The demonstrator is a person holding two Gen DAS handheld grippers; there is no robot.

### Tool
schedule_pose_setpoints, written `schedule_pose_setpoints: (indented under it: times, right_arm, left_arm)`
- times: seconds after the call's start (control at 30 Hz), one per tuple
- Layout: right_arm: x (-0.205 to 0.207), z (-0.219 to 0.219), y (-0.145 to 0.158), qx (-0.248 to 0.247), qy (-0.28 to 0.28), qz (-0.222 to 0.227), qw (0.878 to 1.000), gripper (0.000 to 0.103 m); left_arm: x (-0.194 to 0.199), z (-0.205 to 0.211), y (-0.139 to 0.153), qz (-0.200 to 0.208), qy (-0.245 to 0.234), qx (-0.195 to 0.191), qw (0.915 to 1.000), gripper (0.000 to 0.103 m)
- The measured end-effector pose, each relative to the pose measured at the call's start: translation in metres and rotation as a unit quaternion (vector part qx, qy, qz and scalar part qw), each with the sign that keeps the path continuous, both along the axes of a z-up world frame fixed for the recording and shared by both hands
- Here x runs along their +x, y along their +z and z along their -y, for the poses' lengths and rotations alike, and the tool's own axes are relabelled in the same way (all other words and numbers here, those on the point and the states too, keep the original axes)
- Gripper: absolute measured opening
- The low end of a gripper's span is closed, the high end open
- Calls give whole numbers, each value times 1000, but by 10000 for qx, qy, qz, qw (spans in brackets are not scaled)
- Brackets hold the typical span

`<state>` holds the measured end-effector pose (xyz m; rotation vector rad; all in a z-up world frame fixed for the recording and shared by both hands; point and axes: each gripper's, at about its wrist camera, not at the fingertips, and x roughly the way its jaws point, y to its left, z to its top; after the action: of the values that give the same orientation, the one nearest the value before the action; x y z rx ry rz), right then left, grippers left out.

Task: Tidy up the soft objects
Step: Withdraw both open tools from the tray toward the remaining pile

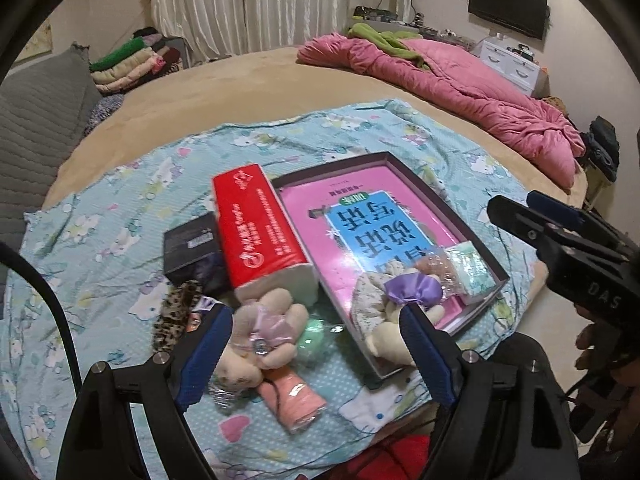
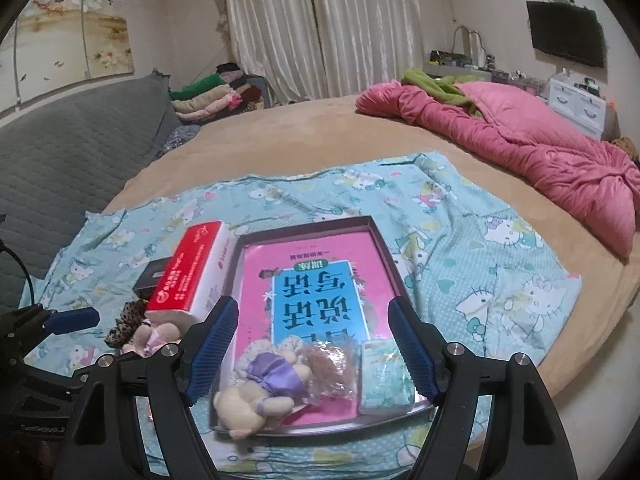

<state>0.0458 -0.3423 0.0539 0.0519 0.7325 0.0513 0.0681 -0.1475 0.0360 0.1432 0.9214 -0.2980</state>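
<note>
A dark-rimmed tray with a pink and blue book inside lies on a Hello Kitty cloth on the bed. In the tray are a plush bear in a purple dress, a wrapped brownish toy and a small tissue pack. My right gripper is open above them, empty. My left gripper is open, empty, over a second plush bear beside the tray. A pink rolled item and a mint-green soft thing lie by that bear.
A red tissue box leans on the tray's left edge, with a black box and a leopard-print hair piece beside it. A pink quilt lies at the back right. A grey headboard is on the left.
</note>
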Motion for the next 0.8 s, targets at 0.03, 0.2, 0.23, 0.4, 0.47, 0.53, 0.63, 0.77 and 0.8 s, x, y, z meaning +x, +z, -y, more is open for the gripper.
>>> schedule_pose_setpoints:
  times: [0.03,0.2,0.23,0.4,0.47,0.53,0.63,0.77,0.8]
  right_arm:
    - [-1,-4,2,6,35,17,10000,79]
    - [-5,-22,11,-68,222,83,9997,79]
    - [-5,-26,13,-83,241,91,9996,79]
    - [-8,-39,19,-101,358,138,9992,79]
    - [-9,-45,21,-119,405,134,9990,79]
    - [-10,-50,22,-132,459,144,9988,79]
    - [-12,-58,24,-176,542,149,9983,79]
    - [-14,-68,24,-236,663,132,9974,79]
    - [-15,-71,25,-262,694,128,9972,79]
  left_arm:
    - [-1,-3,2,27,21,23,10000,85]
    - [-4,-13,6,108,89,85,9999,85]
    - [-5,-15,6,106,103,78,9999,85]
    - [-8,-27,8,123,163,-1,9998,85]
    - [-8,-34,9,122,231,-17,9997,85]
    - [-8,-40,9,134,278,-53,9995,85]
    - [-8,-51,10,140,368,-82,9992,85]
    - [-7,-60,9,122,459,-56,9989,85]
    - [-7,-63,8,108,477,-81,9988,85]
